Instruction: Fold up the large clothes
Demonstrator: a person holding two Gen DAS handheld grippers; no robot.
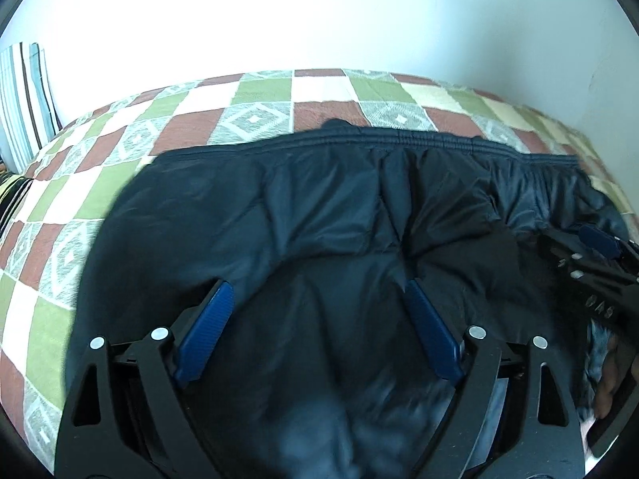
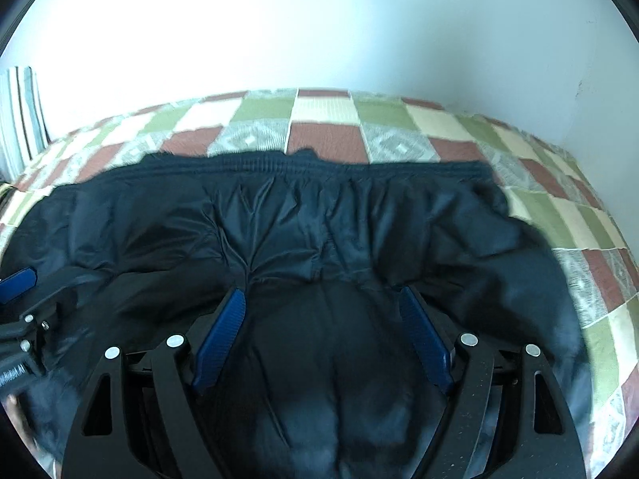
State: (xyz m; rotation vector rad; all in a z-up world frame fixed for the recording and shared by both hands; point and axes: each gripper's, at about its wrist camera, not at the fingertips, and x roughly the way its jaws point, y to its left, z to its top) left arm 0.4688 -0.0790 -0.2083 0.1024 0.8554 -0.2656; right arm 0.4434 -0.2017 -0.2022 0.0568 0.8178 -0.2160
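Two grippers out over one large, dark navy padded jacket of shiny quilted fabric (image 1: 319,207), spread flat on a checked bedspread of green, red-brown, cream and grey squares (image 1: 120,127). Left gripper (image 1: 315,291) with blue ribbed fingers (image 1: 207,331) splayed wide, gripping nothing, a raised bulge of dark fabric sitting between them but not pinched. Right gripper (image 2: 321,297) much the same: jaws spread apart, unloaded, puckered cloth gathered just ahead of the tips. Elastic ribbed hem (image 2: 319,167) running side to side across the far edge, so long axis lying crosswise to both tools, garment stretching straight ahead and away toward the pale wall (image 2: 319,32). Side by side, the pair, each glimpsed at the edge of the other's view, neither clearly nearer the hem. Likely next: clamping the near fabric and carrying it forward toward that far hem. Striped cushion (image 1: 24,99) off at far left, well clear.
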